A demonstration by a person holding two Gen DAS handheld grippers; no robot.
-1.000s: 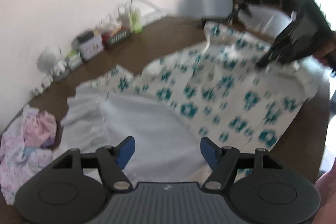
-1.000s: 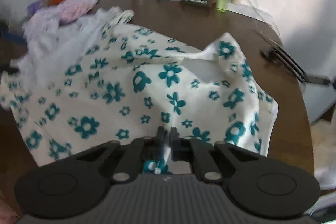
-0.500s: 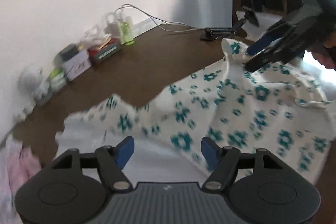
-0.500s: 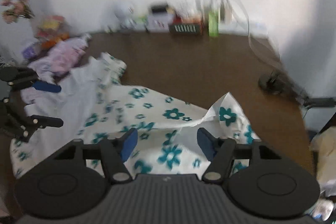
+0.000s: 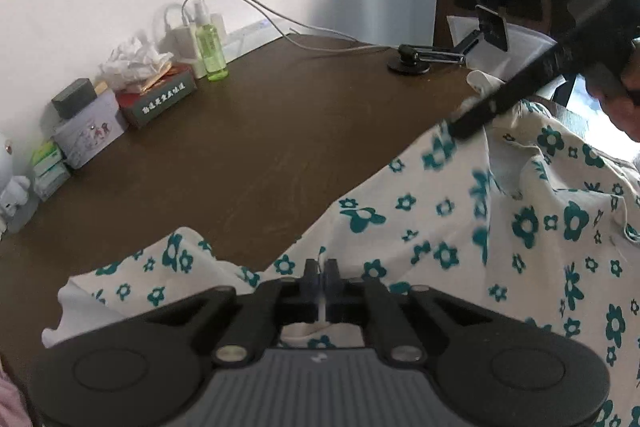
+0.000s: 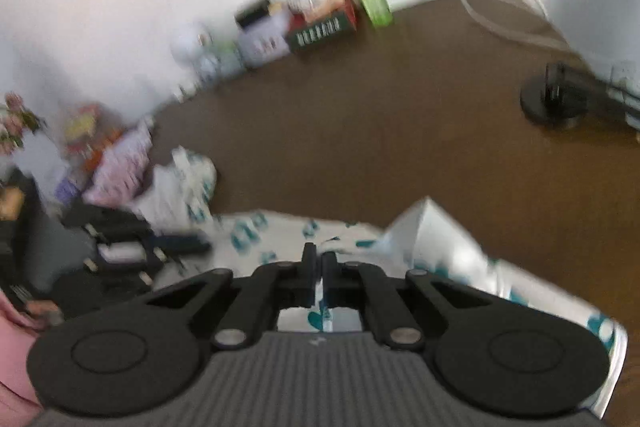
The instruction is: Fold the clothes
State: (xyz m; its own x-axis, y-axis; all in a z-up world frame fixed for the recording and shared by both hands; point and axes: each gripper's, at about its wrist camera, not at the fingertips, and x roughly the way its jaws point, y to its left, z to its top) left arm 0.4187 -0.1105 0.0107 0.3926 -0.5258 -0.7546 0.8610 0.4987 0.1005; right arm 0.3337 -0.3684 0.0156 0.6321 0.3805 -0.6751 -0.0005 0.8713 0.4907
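Both pairs of fingers were pinched together on the floral garment (image 5: 460, 227): your left gripper (image 5: 321, 273) clamped one edge of it and your right gripper (image 6: 316, 263) another, seemingly so you could carry those edges as one fold. Most of the cloth lay spread on the brown table (image 5: 260, 131), well apart from the green bottle (image 5: 210, 49) by the wall.
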